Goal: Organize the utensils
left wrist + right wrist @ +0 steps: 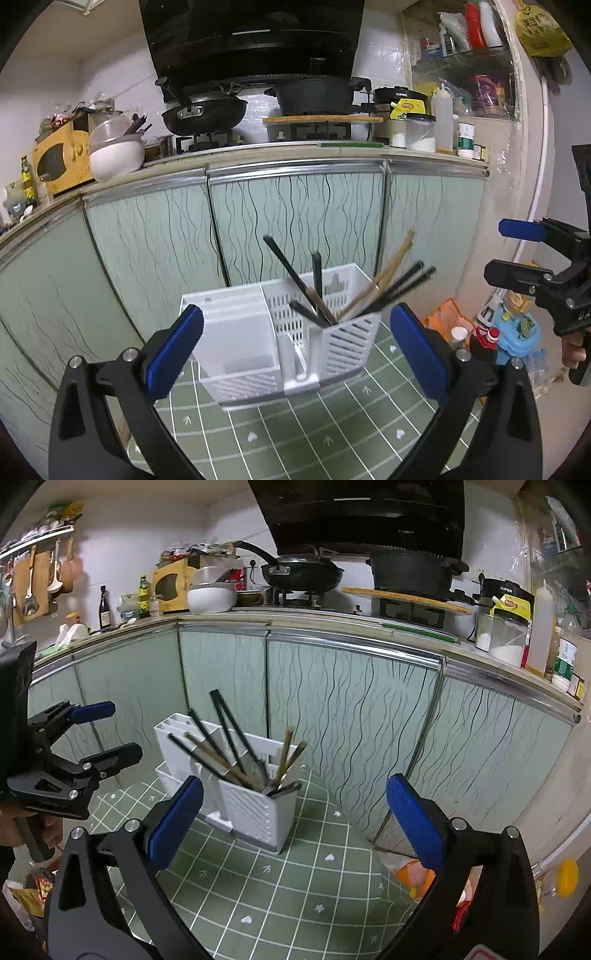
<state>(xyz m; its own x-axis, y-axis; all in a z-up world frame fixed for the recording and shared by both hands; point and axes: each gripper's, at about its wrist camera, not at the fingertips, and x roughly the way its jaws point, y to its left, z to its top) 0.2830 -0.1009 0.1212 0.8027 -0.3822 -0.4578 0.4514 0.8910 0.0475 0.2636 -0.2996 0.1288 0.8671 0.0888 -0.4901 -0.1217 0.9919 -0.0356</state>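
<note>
A white slotted utensil holder [258,343] stands on the green tiled mat [303,435], in front of the cabinet doors. Several black and brown chopsticks [373,291] lean out of its right compartment; the left compartment looks empty. My left gripper [295,347] is open and empty, its blue pads on either side of the holder, a little short of it. The holder [255,808] and chopsticks [236,753] also show in the right wrist view. My right gripper [291,823] is open and empty, held back from the holder. Each gripper shows at the edge of the other's view.
Pale green cabinet doors [295,221] stand close behind the holder. The counter above holds a wok [203,112], a black pot [314,96], a white bowl [116,153] and bottles. Bottles and bags [495,332] sit on the floor to the right.
</note>
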